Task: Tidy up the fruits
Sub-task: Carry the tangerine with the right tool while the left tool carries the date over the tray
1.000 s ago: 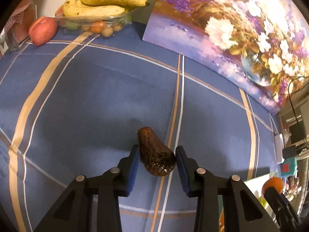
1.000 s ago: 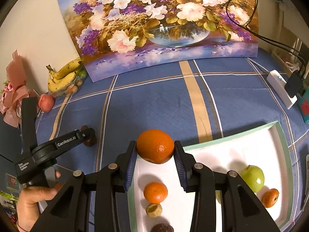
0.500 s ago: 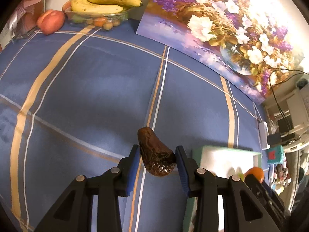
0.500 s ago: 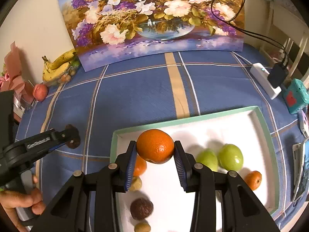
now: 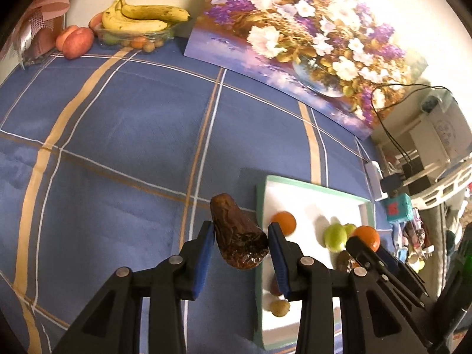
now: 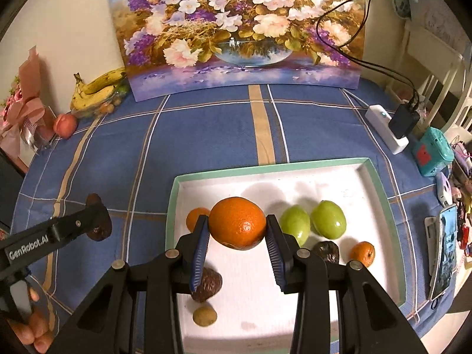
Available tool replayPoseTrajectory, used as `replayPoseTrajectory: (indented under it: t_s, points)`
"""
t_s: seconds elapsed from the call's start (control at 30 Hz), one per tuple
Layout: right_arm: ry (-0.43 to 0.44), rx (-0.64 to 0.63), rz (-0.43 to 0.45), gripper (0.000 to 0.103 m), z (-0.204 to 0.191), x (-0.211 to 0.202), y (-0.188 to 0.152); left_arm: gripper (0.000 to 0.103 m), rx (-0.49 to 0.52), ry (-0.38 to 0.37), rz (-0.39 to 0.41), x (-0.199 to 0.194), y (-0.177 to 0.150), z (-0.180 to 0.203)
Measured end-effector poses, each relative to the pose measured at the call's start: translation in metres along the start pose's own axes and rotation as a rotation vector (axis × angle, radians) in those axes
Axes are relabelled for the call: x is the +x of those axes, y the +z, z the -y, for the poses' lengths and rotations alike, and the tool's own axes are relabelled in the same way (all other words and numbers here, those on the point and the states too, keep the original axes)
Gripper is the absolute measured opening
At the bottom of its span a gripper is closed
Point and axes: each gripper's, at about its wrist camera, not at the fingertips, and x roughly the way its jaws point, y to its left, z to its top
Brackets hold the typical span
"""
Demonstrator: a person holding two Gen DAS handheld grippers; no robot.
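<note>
My left gripper (image 5: 239, 243) is shut on a dark brown wrinkled fruit (image 5: 236, 236) and holds it above the blue cloth, just left of the white tray (image 5: 312, 197). My right gripper (image 6: 237, 236) is shut on a large orange (image 6: 237, 222) and holds it over the tray's (image 6: 265, 168) left-middle part. In the tray lie a small orange (image 6: 196, 216), two green fruits (image 6: 312, 222), a small mandarin (image 6: 362, 253), two dark fruits (image 6: 208, 284) and a small tan fruit (image 6: 204, 315). The left gripper (image 6: 97, 221) also shows in the right wrist view.
A flower painting (image 6: 239, 32) leans on the back wall. Bananas on a clear box of small fruits (image 5: 138, 26) and a peach (image 5: 75, 41) sit far left. A power strip with charger (image 6: 389, 129), a teal box (image 6: 432, 155) and a phone (image 6: 444, 247) lie right of the tray.
My left gripper has carried the brown fruit rightward up to the tray's left edge. My right gripper has carried the orange further over the tray.
</note>
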Motion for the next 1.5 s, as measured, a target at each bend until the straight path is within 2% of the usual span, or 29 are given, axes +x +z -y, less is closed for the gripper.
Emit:
replayPoseTrajectory:
  t_s: [0.37,0.83,1.23,1.5]
  points:
    - [0.000,0.004,-0.002,0.040,0.011,-0.018,-0.022,0.040,0.052,-0.019,-0.025,-0.006,-0.029,0.017]
    - [-0.020,0.112,-0.113,0.040,0.060,-0.003,-0.044,0.040,0.188,-0.037,-0.150,0.019,-0.056,0.052]
    - [-0.011,0.145,-0.218,0.040,0.073,0.018,-0.058,0.040,0.264,-0.020,-0.246,0.035,-0.080,0.064]
    - [-0.014,0.155,-0.251,0.040,0.078,0.024,-0.064,0.040,0.296,0.004,-0.294,0.046,-0.092,0.068]
